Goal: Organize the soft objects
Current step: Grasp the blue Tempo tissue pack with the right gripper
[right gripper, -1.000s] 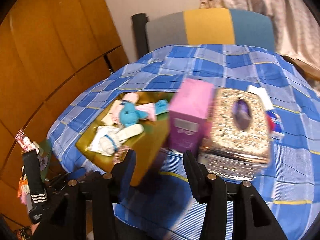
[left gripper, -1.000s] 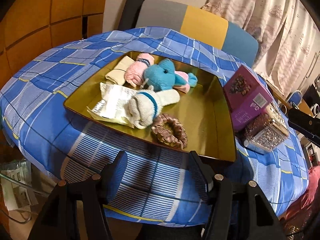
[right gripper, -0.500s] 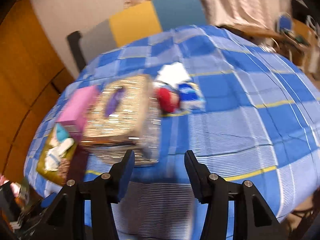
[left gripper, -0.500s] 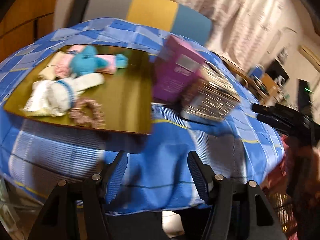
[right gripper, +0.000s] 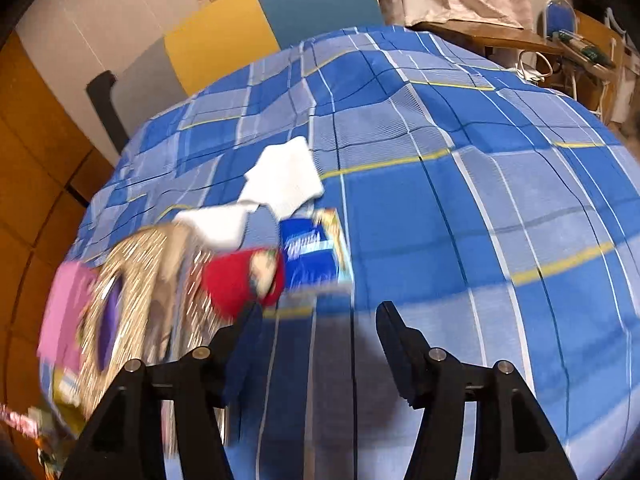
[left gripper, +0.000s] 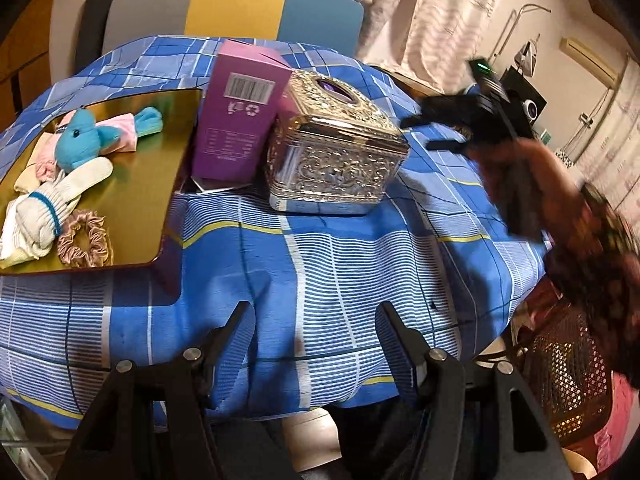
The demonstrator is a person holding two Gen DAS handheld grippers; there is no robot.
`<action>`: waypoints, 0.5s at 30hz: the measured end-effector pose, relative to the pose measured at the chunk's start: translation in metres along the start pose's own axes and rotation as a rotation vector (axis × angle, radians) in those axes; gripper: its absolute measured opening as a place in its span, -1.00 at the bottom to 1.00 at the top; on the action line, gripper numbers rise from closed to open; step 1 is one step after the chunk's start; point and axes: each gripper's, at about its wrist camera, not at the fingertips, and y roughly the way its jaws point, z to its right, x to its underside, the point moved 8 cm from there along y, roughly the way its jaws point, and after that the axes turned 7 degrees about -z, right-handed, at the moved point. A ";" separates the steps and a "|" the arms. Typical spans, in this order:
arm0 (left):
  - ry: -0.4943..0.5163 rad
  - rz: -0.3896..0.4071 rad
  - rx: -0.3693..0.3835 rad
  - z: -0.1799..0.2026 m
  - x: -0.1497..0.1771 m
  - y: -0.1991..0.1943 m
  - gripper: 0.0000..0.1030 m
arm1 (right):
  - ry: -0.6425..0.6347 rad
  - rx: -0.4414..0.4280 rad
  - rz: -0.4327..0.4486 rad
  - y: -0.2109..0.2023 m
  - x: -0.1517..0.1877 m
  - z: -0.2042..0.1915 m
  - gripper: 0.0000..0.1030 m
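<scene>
A gold tray [left gripper: 152, 184] at the left holds a blue plush elephant [left gripper: 84, 142], a pink sock [left gripper: 122, 136], a white sock with a blue stripe [left gripper: 48, 204] and a pink scrunchie [left gripper: 82, 238]. My left gripper [left gripper: 315, 312] hangs open over the table's front edge with nothing between its fingers. In the right wrist view, two white cloths [right gripper: 286, 178], a red soft thing [right gripper: 236, 284] and a blue packet [right gripper: 312, 252] lie on the checked cloth. My right gripper [right gripper: 320, 312] hovers just short of them, its jaws opening and holding nothing. It also shows blurred at the far right [left gripper: 424, 134], held by a hand.
A purple box [left gripper: 240, 116] and an ornate silver tissue box [left gripper: 336, 156] stand between the tray and the loose items. Behind the table stands a grey, yellow and blue chair [left gripper: 236, 12]. To the right, the blue checked cloth [right gripper: 480, 240] lies bare.
Both views have swung right, off the tray and toward the boxes. The right gripper has moved over the table's right half, dropped lower, and its jaws stand wider.
</scene>
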 end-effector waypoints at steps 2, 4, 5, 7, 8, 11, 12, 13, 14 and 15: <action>0.002 -0.009 -0.001 0.001 -0.001 0.002 0.23 | 0.028 0.005 -0.028 0.019 -0.015 0.001 0.17; 0.001 -0.013 -0.005 0.001 -0.002 0.003 0.23 | 0.057 -0.001 -0.059 0.035 -0.024 0.002 0.17; 0.000 -0.018 -0.008 0.001 -0.003 0.004 0.23 | 0.070 0.000 -0.080 0.044 -0.028 0.003 0.17; -0.004 -0.023 -0.007 -0.001 -0.004 0.006 0.23 | 0.081 0.005 -0.104 0.057 -0.032 0.004 0.17; -0.005 -0.026 -0.010 -0.002 -0.005 0.008 0.23 | 0.081 0.006 -0.120 0.064 -0.033 0.003 0.17; -0.009 -0.035 -0.004 -0.001 -0.008 0.011 0.23 | 0.067 0.003 -0.141 0.077 -0.033 0.001 0.14; -0.008 -0.038 -0.004 0.000 -0.009 0.012 0.23 | 0.045 0.000 -0.144 0.079 -0.031 -0.001 0.06; -0.007 -0.042 -0.002 0.002 -0.010 0.013 0.23 | 0.035 0.000 -0.139 0.080 -0.031 -0.001 0.04; -0.005 -0.043 0.002 0.003 -0.011 0.014 0.23 | 0.025 0.003 -0.125 0.077 -0.030 0.000 0.03; -0.001 -0.041 0.007 0.006 -0.013 0.015 0.23 | 0.012 0.009 -0.119 0.074 -0.029 0.001 0.00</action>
